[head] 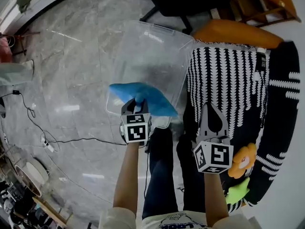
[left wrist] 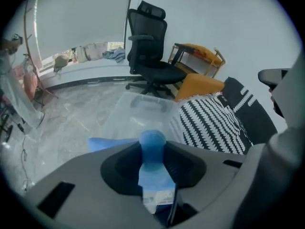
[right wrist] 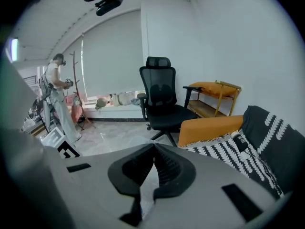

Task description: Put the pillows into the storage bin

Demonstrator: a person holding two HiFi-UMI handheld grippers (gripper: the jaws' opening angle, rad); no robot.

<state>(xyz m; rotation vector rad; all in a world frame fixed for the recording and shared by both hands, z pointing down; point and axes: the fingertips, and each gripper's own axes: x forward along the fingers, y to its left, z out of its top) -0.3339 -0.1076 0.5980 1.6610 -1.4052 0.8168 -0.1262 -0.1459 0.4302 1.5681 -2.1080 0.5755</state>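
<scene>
Left gripper: fingers clamped on soft blue pillow, dangling it over near end of clear plastic storage bin, likely for drop. Right gripper: fingers together, empty.

— In its own view, our left gripper covers all but a sliver of the blue pillow.
— Overhead, we lose the near rim of the storage bin under that pillow; our right gripper masks part of a flower cushion.
</scene>
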